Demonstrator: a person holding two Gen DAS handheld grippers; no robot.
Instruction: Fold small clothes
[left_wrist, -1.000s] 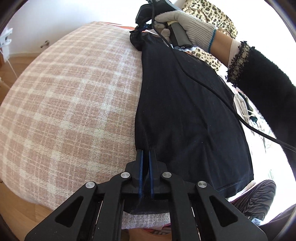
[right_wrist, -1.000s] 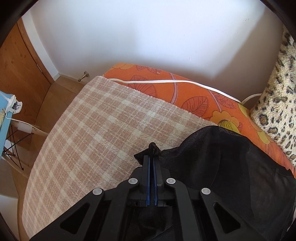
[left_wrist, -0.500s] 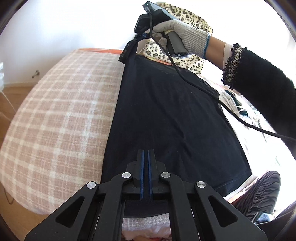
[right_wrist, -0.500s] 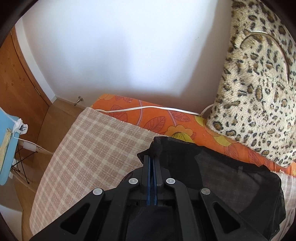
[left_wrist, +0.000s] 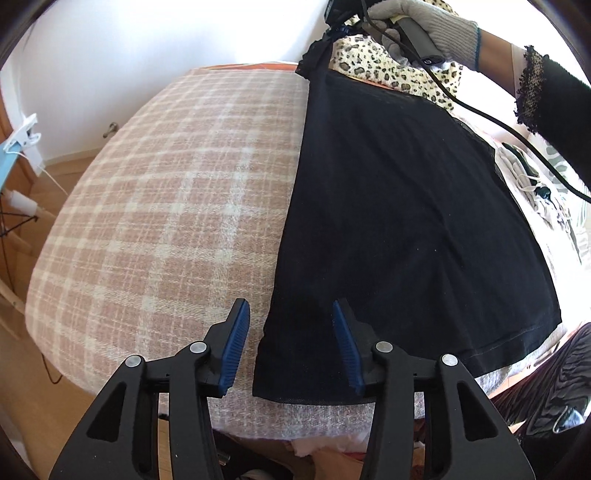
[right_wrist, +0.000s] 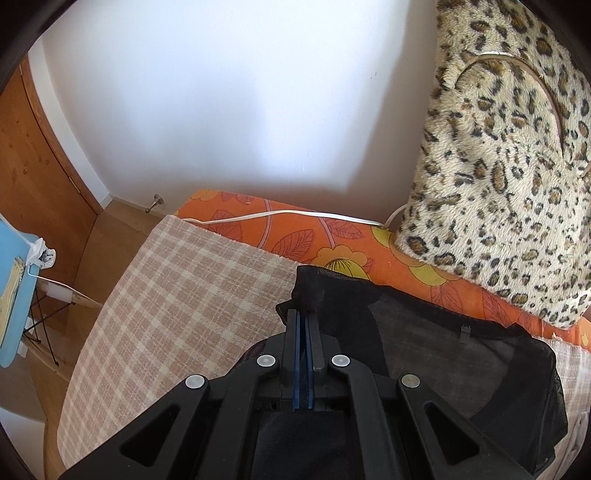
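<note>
A black sheer garment (left_wrist: 399, 206) lies stretched over the pink plaid blanket (left_wrist: 166, 206). My left gripper (left_wrist: 291, 332) is open, its blue pads either side of the garment's near left corner, holding nothing. My right gripper (right_wrist: 303, 321) is shut on the garment's far corner (right_wrist: 308, 295) and holds it lifted; it also shows at the top of the left wrist view (left_wrist: 338, 16), in a gloved hand. The garment (right_wrist: 443, 354) hangs dark and see-through below the right gripper.
A leopard-print cushion (right_wrist: 498, 166) stands at the far right on an orange floral sheet (right_wrist: 295, 236) with a white cable (right_wrist: 280, 216). A blue board with a clip (right_wrist: 18, 291) stands left by a wooden door. Light clothes (left_wrist: 539, 184) lie to the right.
My left gripper has opened and let go of the garment's near corner. My right gripper has lifted the far corner higher, still shut on it.
</note>
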